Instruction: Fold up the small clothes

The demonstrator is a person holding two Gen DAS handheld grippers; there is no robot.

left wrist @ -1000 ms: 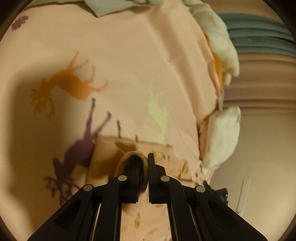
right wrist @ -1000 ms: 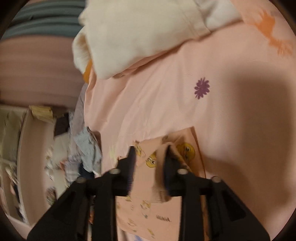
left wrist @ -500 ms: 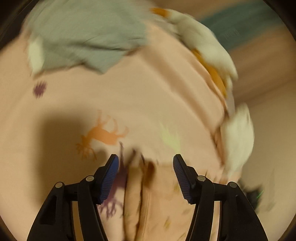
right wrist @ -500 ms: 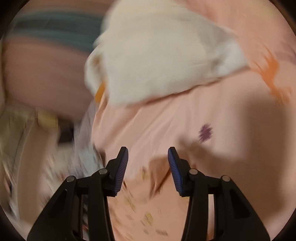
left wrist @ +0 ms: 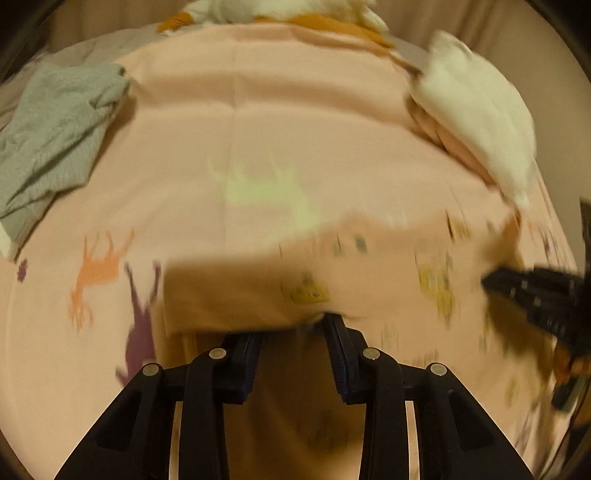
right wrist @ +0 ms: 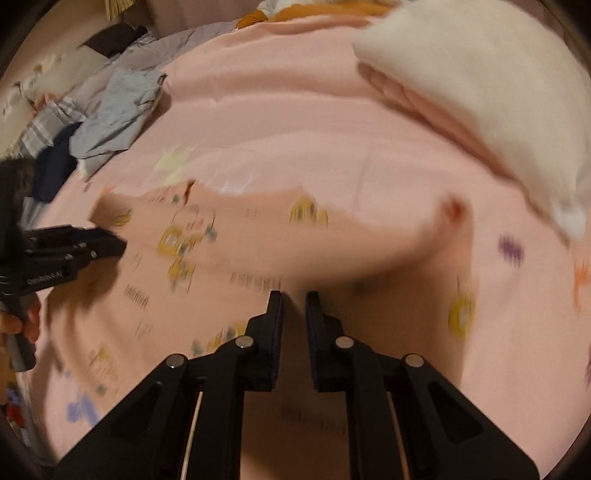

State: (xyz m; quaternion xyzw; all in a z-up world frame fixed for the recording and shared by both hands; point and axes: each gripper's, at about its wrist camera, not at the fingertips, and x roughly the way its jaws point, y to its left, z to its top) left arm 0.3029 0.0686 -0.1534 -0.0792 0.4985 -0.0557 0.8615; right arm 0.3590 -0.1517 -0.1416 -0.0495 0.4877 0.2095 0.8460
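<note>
A small pink garment with yellow cartoon prints (left wrist: 388, 266) lies spread on the pink deer-print bedsheet (left wrist: 258, 129); it also shows in the right wrist view (right wrist: 229, 240). My left gripper (left wrist: 293, 328) is open, its fingers at the garment's near edge with cloth between them. My right gripper (right wrist: 293, 301) has a narrow gap, with the garment's cloth between its fingers; whether it grips is unclear. Each gripper shows in the other's view, the right (left wrist: 532, 295) and the left (right wrist: 74, 243). Both views are motion-blurred.
A grey garment (left wrist: 55, 133) lies at the left of the bed. A cream-white garment (left wrist: 476, 122) lies at the right, large in the right wrist view (right wrist: 491, 96). Orange cloth (left wrist: 332, 22) lies at the far edge. A dark and striped clothes pile (right wrist: 55, 147) sits off the bed's left.
Both grippers let go of the garment's folded edge and opened, then swung round low over the garment. The right gripper's gap has narrowed again since half a second ago.
</note>
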